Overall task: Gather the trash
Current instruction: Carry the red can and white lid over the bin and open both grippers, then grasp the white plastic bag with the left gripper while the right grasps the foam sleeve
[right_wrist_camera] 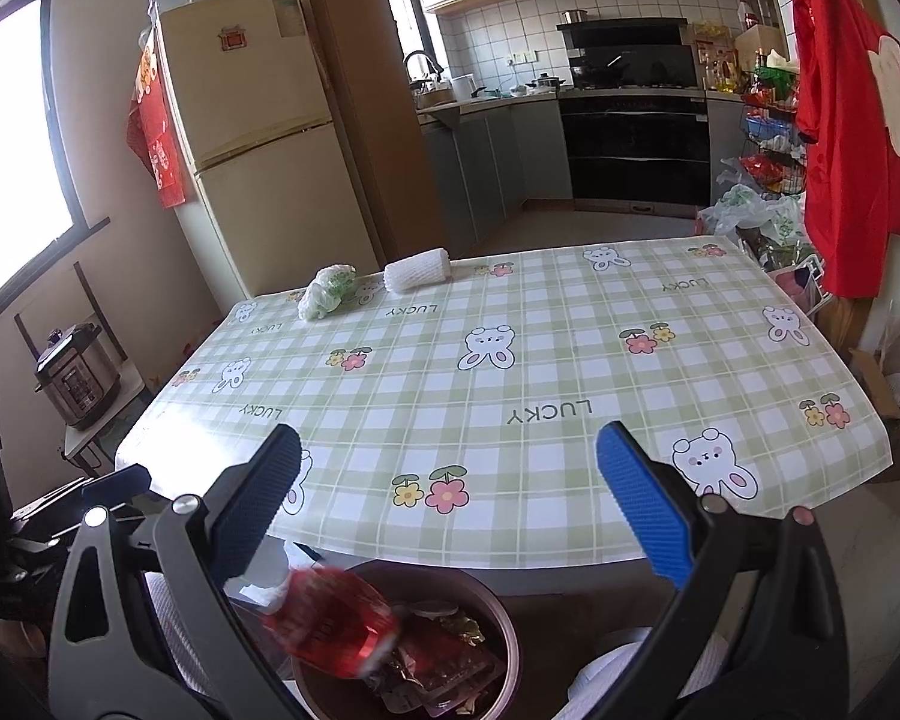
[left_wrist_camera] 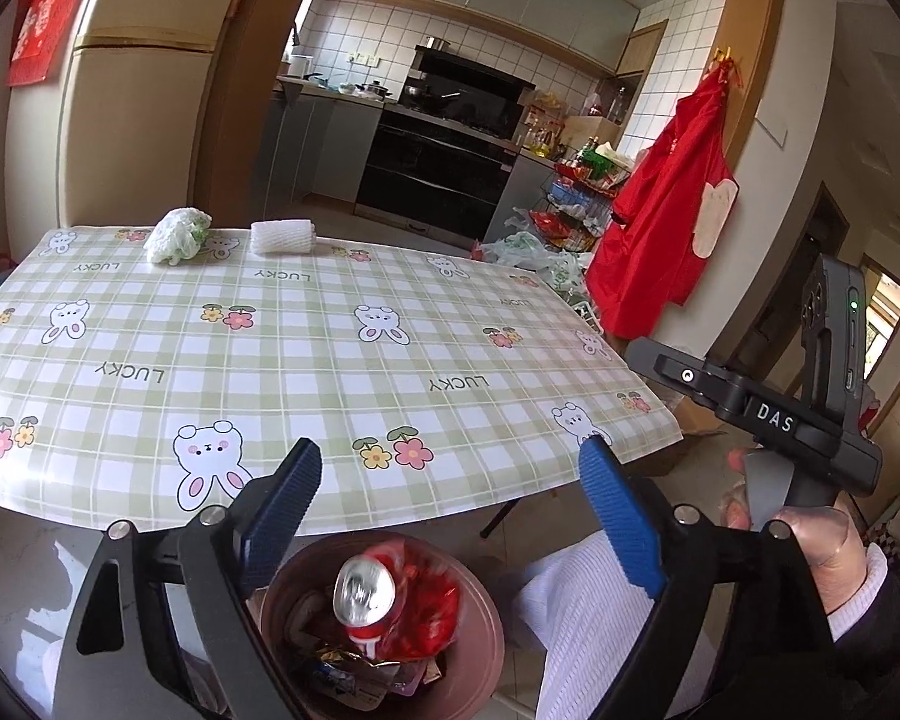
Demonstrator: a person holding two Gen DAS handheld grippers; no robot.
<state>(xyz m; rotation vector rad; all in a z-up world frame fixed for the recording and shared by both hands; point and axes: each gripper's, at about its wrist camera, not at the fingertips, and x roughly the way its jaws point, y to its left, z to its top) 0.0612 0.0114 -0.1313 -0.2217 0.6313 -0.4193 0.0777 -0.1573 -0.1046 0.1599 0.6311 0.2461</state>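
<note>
A red soda can [left_wrist_camera: 369,597] is blurred in mid-air over the brown trash bin [left_wrist_camera: 474,660], which holds several wrappers below the table's near edge. It also shows in the right wrist view [right_wrist_camera: 330,624], above the bin [right_wrist_camera: 504,618]. My left gripper [left_wrist_camera: 450,516] is open and empty above the bin. My right gripper [right_wrist_camera: 450,510] is open and empty over the table's near edge. A crumpled white-green wad [left_wrist_camera: 177,234] and a white foam net roll [left_wrist_camera: 282,236] lie at the table's far edge; both show in the right wrist view, wad [right_wrist_camera: 328,290] and roll [right_wrist_camera: 417,270].
The table [right_wrist_camera: 510,360] has a green checked bunny cloth. A fridge [right_wrist_camera: 252,138] stands behind it at left. A red apron [right_wrist_camera: 846,132] hangs at right by a rack and bags. A pressure cooker [right_wrist_camera: 78,375] sits on a low stand at left.
</note>
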